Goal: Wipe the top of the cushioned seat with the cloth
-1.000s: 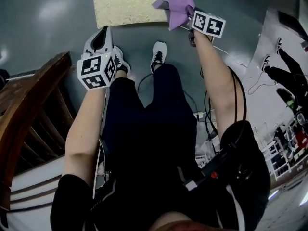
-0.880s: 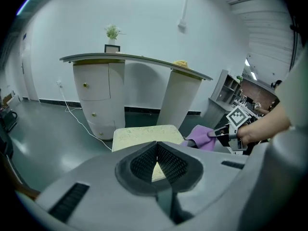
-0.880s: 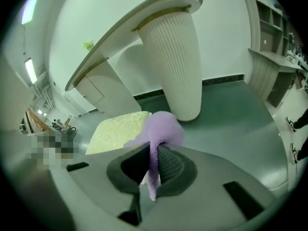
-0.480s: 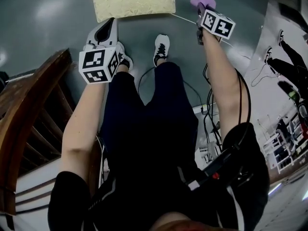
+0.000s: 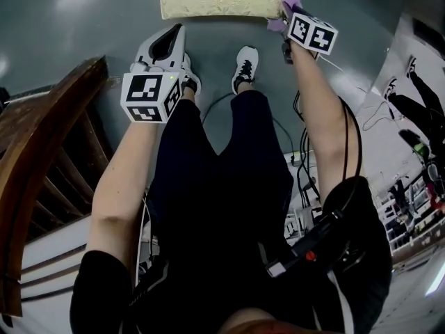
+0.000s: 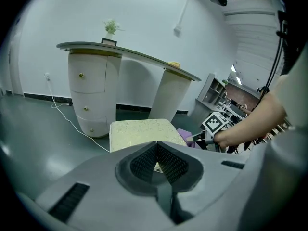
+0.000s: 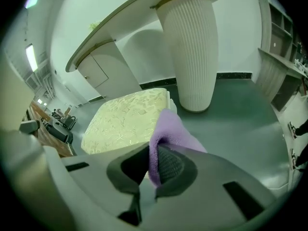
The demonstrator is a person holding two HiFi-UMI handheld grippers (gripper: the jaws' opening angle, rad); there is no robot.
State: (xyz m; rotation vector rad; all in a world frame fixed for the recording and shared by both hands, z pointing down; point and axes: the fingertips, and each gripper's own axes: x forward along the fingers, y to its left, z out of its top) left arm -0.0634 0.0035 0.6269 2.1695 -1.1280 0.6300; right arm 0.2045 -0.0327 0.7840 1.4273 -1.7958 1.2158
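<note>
Right gripper view is showing the right gripper point(image 7: 153, 170) pinching the purple cloth point(image 7: 167, 129), with a fold protruding forward, likely for wiping, just beside the cushioned seat point(image 7: 125, 119). The left gripper point(image 6: 156, 161) is idling clenched on nothing, held apart.

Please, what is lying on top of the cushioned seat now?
Nothing shows on the cushioned seat; its patterned top looks bare. The cloth, clamped in the right gripper, hides its near corner, so that spot cannot be checked.

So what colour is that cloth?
The cloth is light purple, clearest in the right gripper view.
</note>
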